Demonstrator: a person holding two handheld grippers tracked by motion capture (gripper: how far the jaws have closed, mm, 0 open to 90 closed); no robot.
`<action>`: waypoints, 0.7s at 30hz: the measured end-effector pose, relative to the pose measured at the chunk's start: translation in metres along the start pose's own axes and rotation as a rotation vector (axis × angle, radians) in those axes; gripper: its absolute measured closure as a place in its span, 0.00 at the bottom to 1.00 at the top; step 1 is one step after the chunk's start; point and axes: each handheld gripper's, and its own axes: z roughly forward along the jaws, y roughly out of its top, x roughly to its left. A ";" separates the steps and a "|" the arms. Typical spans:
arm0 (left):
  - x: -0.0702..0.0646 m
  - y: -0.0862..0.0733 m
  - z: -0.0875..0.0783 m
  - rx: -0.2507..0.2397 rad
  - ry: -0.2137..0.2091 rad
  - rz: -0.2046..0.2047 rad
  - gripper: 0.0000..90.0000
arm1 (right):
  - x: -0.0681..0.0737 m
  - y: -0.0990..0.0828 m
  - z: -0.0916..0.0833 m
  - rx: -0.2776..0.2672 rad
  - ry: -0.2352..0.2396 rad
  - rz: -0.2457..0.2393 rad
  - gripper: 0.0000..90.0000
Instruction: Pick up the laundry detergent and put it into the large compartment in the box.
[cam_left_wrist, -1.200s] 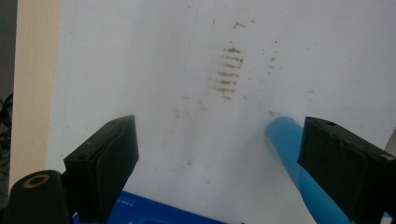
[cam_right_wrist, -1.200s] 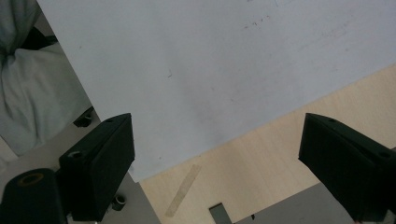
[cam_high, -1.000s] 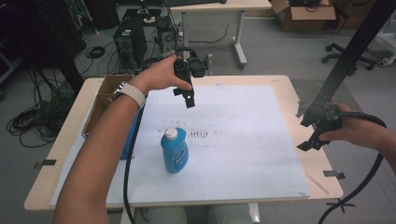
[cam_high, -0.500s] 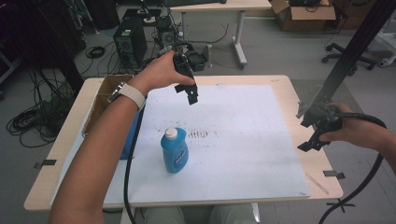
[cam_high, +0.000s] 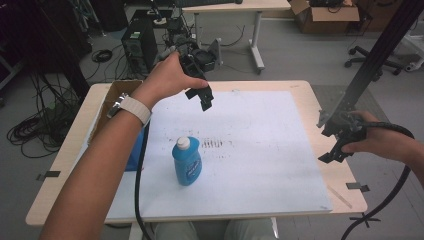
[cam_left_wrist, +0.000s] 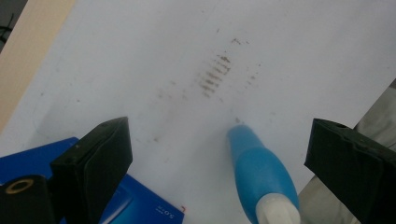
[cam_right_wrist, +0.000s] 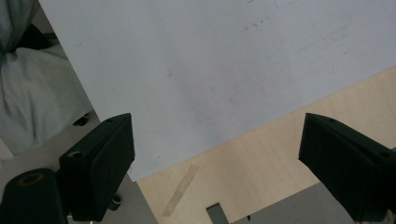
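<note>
High view: the blue plastic bottle with a white cap (cam_high: 186, 162) stands upright near the front of the white sheet (cam_high: 260, 150), below the raised left gripper (cam_high: 202, 97). That gripper's jaws, just opened, gape empty. The right gripper (cam_high: 334, 145), also spread and empty, hangs well apart at the table's right edge, so the left is nearer.

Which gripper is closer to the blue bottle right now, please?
Left. The left gripper hangs open above and beyond the blue bottle; the right gripper is far across, at the table's right edge.
</note>
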 end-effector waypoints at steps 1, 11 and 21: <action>-0.001 0.000 -0.001 -0.002 -0.002 -0.005 0.08 | 0.000 0.000 0.000 -0.002 -0.002 0.000 0.12; -0.011 -0.010 -0.006 -0.009 0.008 -0.077 0.09 | 0.001 0.001 0.001 -0.002 0.001 -0.006 0.12; -0.017 -0.020 -0.012 -0.038 -0.001 -0.161 0.09 | 0.002 0.002 0.003 -0.004 0.003 -0.007 0.12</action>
